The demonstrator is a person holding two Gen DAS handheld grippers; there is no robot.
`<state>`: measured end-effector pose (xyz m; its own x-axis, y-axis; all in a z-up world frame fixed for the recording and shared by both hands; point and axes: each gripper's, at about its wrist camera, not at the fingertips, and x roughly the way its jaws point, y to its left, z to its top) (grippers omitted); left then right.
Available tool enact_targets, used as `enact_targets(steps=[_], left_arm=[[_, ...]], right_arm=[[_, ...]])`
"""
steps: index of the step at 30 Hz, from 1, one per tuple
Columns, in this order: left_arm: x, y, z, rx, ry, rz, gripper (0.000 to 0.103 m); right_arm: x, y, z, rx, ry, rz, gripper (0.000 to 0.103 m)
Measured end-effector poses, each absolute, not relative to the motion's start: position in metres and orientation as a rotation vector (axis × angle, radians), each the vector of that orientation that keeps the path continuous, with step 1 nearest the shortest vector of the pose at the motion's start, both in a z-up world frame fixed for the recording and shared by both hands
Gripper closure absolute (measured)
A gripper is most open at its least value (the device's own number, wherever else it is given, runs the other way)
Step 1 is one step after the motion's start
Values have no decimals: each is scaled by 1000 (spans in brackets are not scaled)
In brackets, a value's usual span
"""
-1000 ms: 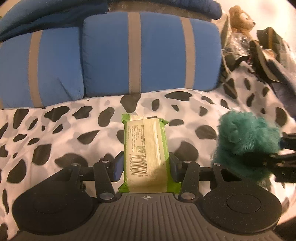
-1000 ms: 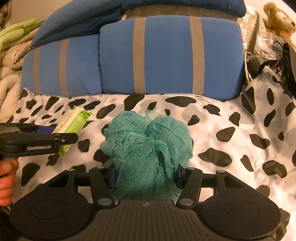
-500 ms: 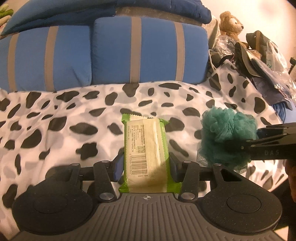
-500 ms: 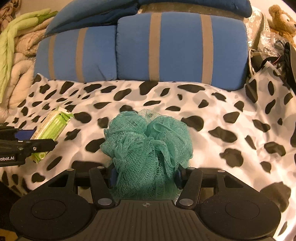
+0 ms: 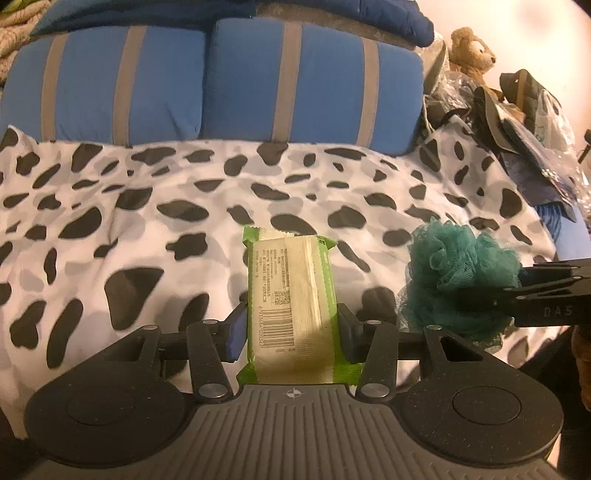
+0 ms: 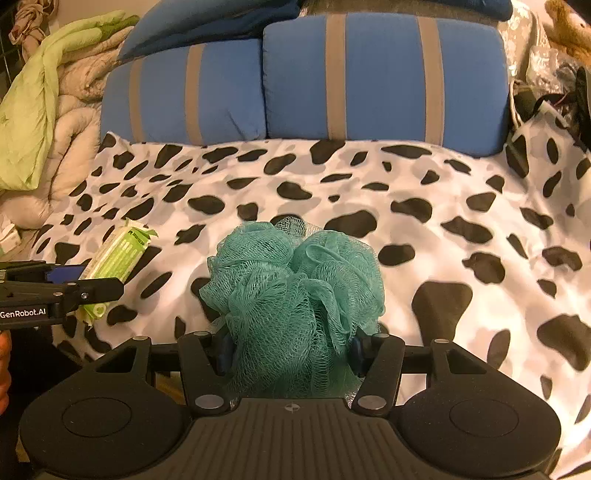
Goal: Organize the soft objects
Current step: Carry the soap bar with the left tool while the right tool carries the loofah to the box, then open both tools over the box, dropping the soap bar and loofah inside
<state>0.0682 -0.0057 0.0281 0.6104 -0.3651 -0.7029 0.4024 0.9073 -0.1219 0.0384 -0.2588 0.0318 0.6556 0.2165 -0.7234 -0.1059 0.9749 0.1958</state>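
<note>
Left tongs (image 5: 291, 325) are clamping a green wet-wipes pack (image 5: 290, 291) and right tongs (image 6: 293, 345) are clamping a teal mesh bath pouf (image 6: 295, 291), both hovering over the bed's near edge, above the cow-print blanket (image 6: 424, 192).

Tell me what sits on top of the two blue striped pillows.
A dark blue bedding piece lies across the tops of the striped pillows, with a grey layer showing beneath its edge. What is farther back is covered and out of frame.
</note>
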Motion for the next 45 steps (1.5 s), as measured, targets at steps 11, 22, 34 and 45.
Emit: enact_targets(steps=[11,22,34,45], left_arm=[[32,-14,14,91,915,-520,56],[20,-16,0,103,1067,-500,56],[10,-25,-19,144,1237,-475,56],[14,-26,-29,141,1312,-465,55]], right_arm=[[12,-242,25,143,921,248,43],[-8,-232,10,112,1042,271,43],[-25,-211,-5,85,1174,316,42],[-18,-209,-19,69,1276,282,20]])
